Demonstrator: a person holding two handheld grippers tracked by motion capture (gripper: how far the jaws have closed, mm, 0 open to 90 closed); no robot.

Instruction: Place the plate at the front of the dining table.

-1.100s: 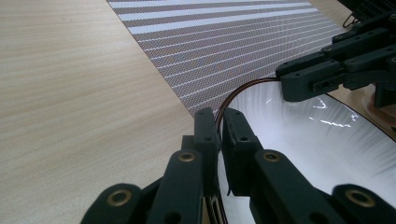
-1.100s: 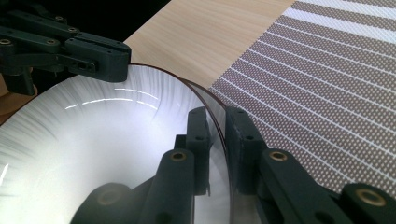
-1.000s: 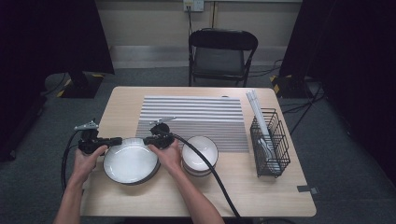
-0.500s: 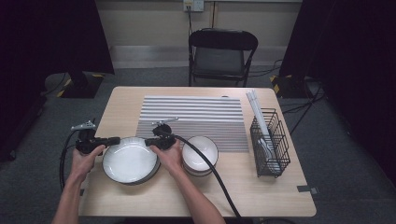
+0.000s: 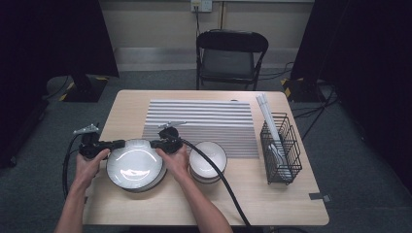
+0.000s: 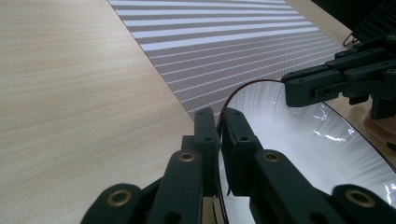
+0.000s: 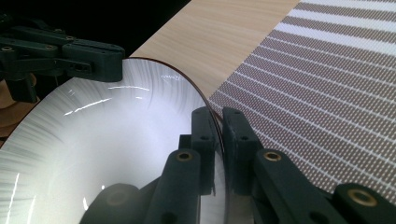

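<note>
While both hands rest at the near left part of the wooden table (image 5: 121, 104), the left gripper (image 5: 112, 144) and the right gripper (image 5: 154, 143) each clamp the rim of the large white bowl (image 5: 134, 162) from opposite sides — one on its left edge, the other on its right. In the left gripper view the two black jaws are pinched tight on the thin dark rim (image 6: 223, 112), with the other gripper (image 6: 348, 79) reaching in over the far edge of the bowl. The right gripper view shows the same: jaws narrow on the rim (image 7: 219, 126), which runs between them; these jaws have just been closing on it. The bowl sits just in front of the striped mat (image 5: 204, 121), its far rim overlapping the mat's near left corner. Just to its right is a stack of smaller white bowls (image 5: 208, 160), close to the right hand (image 5: 176, 162). Near the table's right edge stands a black wire basket (image 5: 281, 148) — white utensils lean in it.
</note>
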